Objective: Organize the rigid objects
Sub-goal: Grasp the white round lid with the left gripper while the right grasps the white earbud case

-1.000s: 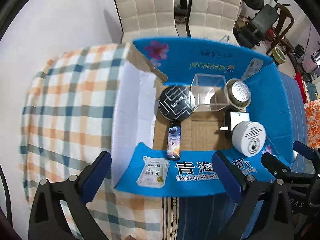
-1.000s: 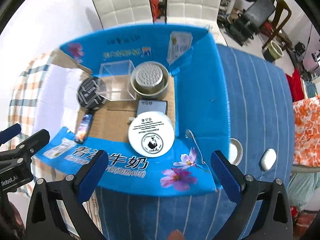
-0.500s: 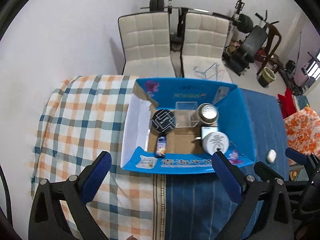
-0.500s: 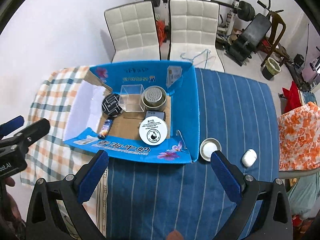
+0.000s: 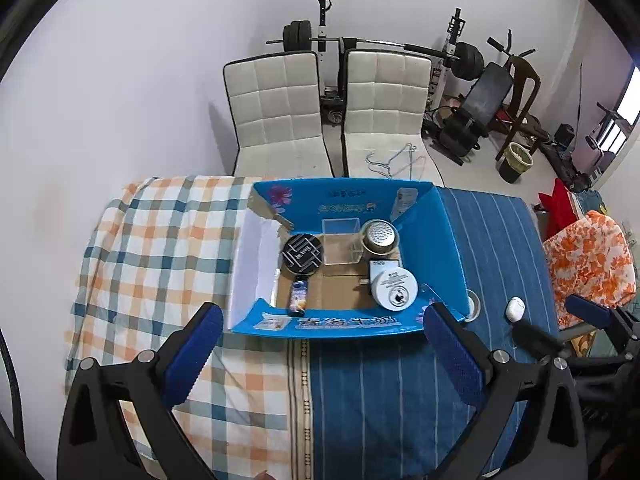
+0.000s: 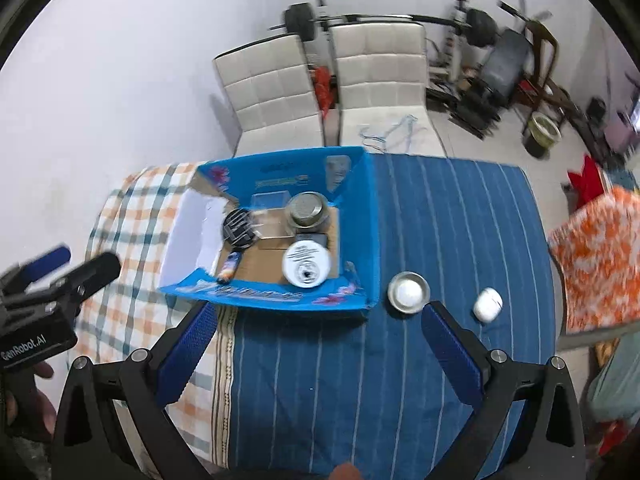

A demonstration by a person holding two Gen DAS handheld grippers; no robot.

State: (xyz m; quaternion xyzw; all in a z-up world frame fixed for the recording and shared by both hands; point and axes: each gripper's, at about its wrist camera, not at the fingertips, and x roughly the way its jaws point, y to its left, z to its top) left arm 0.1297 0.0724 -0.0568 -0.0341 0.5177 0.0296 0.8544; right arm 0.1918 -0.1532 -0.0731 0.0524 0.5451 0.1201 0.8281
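The blue cardboard box sits open on the table, straddling the seam between the checked cloth and the blue striped cloth. Inside it, along the far wall, stand a black round tin, a clear plastic cube and a metal-lidded jar. Nearer the front lie a small dark tube on the left and a white round tin on the right, the tin resting partly over a white flat packet.

Outside the box, on the striped cloth just beside its right front corner, sits a small silver dish with something white in it, and a little further right a white oval case. Nothing lies between these two and the box wall.

The left gripper hangs above the near table edge with its fingers spread wide and nothing between them. The right gripper is likewise wide open and empty, over the striped cloth.

Behind the table stand two white padded chairs, with a barbell rack against the wall.
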